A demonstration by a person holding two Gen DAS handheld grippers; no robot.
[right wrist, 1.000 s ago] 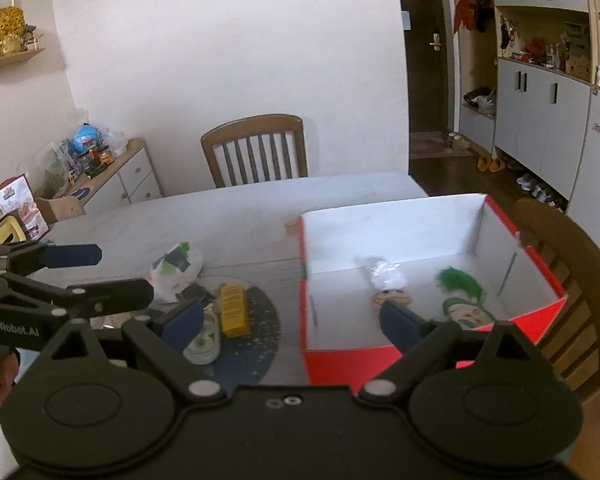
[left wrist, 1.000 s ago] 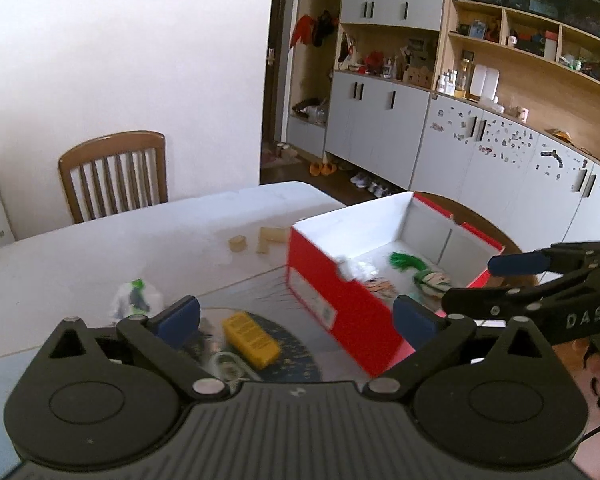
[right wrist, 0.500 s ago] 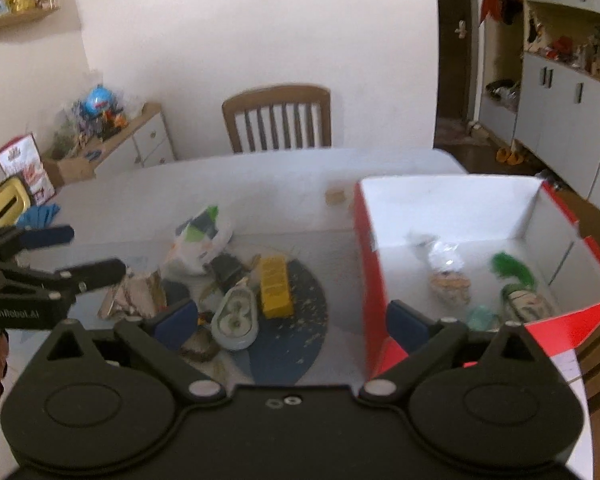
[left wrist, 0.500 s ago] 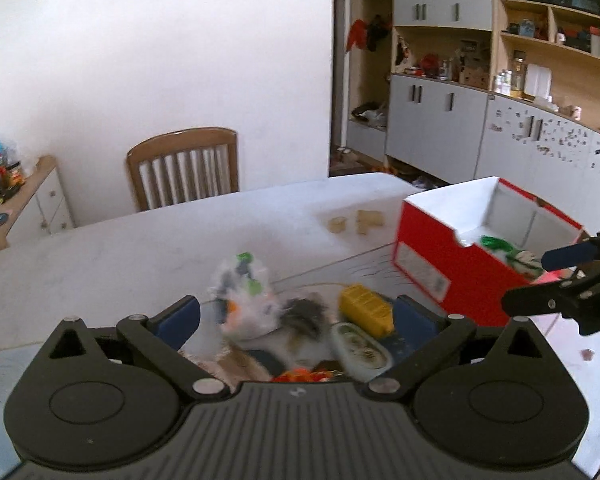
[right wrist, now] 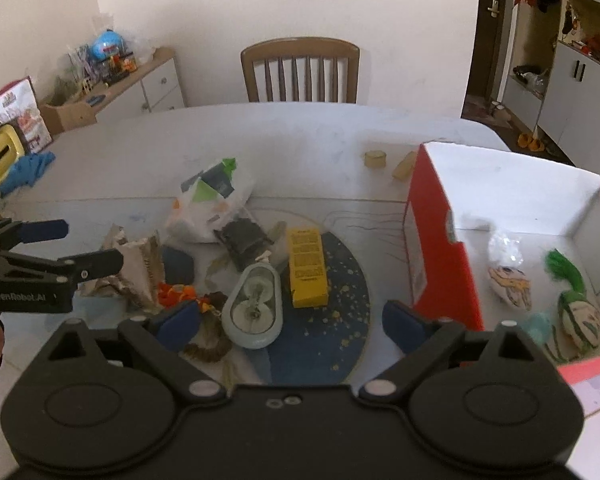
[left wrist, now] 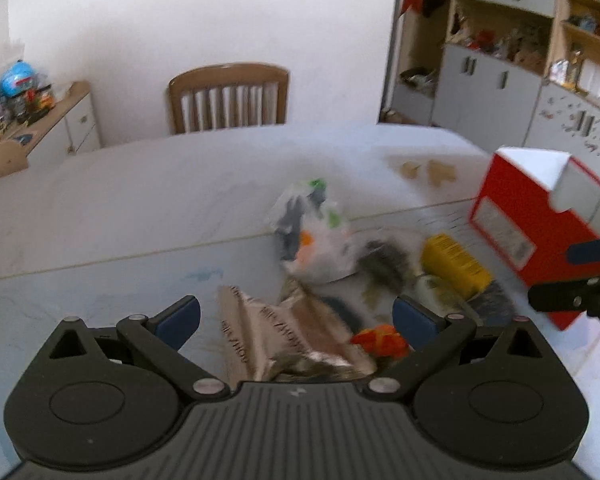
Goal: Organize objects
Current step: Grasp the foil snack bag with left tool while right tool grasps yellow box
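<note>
Both claws wide apart, empty. Left claw (left wrist: 296,316) hovers over crumpled silver foil wrapper (left wrist: 276,332); small orange item (left wrist: 380,340) just inside its right finger. Right claw (right wrist: 290,320) above pale oval case (right wrist: 254,308); yellow rectangular box (right wrist: 308,268) just ahead; red cardboard box (right wrist: 440,248) to its right. Risk, judged: clutter touching, so closing may pinch two items or drag neighbours across the tabletop (right wrist: 300,132).

Soft, even daylight; no hard shadows or glare. Left wrist view motion-blurred throughout, worst on clutter (left wrist: 320,240) at centre. Right wrist view sharper. Fisheye bending strongest toward 3 and 9 o'clock.
</note>
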